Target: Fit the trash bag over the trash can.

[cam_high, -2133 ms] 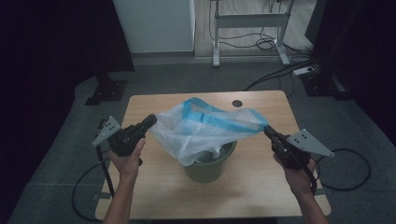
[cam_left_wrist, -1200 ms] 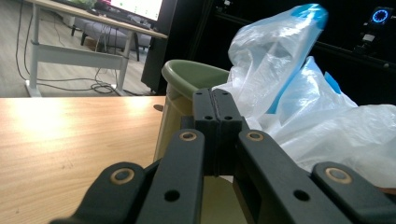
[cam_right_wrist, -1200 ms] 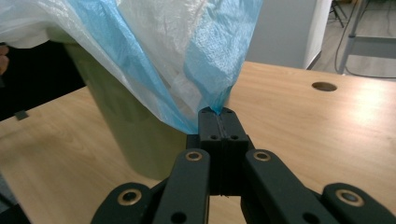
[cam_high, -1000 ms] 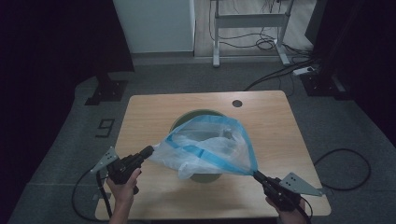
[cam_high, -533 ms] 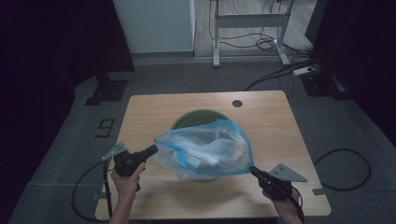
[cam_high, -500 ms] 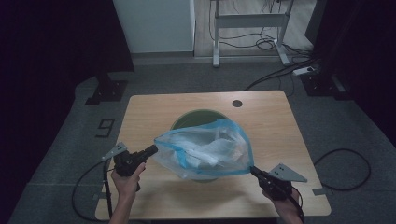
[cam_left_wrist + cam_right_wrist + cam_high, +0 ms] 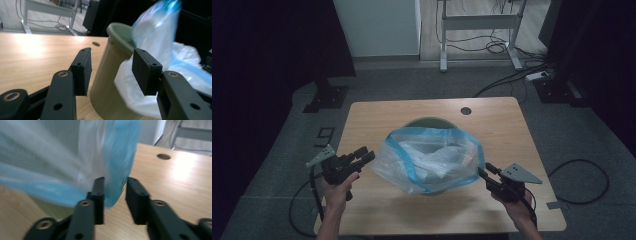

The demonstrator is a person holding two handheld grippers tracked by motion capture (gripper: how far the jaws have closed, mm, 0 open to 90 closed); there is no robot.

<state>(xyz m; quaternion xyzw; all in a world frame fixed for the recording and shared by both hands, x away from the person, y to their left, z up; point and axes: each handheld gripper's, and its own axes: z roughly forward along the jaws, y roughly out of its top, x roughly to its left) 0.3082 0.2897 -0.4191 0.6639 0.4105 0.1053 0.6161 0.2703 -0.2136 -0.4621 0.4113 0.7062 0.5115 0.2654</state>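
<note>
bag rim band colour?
Light blue band on the clear plastic bag; clearest in the high view.

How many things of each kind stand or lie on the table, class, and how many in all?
Green bins: 1
Clear plastic bags with a blue rim: 1
Total: 2

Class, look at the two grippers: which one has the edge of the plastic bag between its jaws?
The right gripper: the bag's blue rim hangs between its parted jaws. The left gripper stands open beside the green bin.
</note>
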